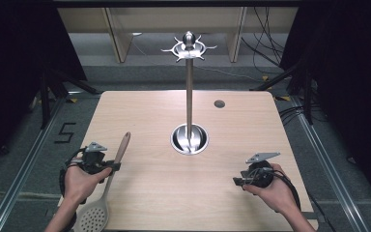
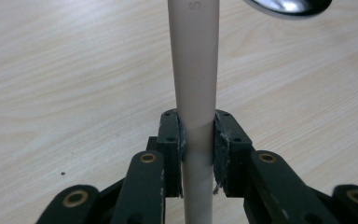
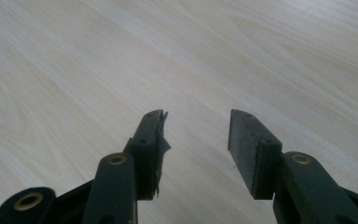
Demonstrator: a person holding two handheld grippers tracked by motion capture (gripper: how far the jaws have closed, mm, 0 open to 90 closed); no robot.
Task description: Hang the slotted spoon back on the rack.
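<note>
A beige slotted skimmer (image 1: 107, 186) with a wooden-toned handle lies along the table's left side, its perforated head at the front edge. My left gripper (image 1: 114, 166) is shut on the skimmer's handle (image 2: 195, 93), which runs up between the two pads in the left gripper view. My right gripper (image 1: 236, 181) hovers low over the bare tabletop at the front right; its jaws stand open with nothing between them (image 3: 196, 128). A tall metal utensil stand (image 1: 189, 96) with a hook crown rises from a round base at the table's centre.
The stand's shiny round base (image 1: 189, 138) sits mid-table, and its edge (image 2: 286, 7) shows at the top of the left gripper view. A small dark grommet (image 1: 219, 104) is set in the far right of the wooden table (image 1: 241, 135). Floor and cables surround it.
</note>
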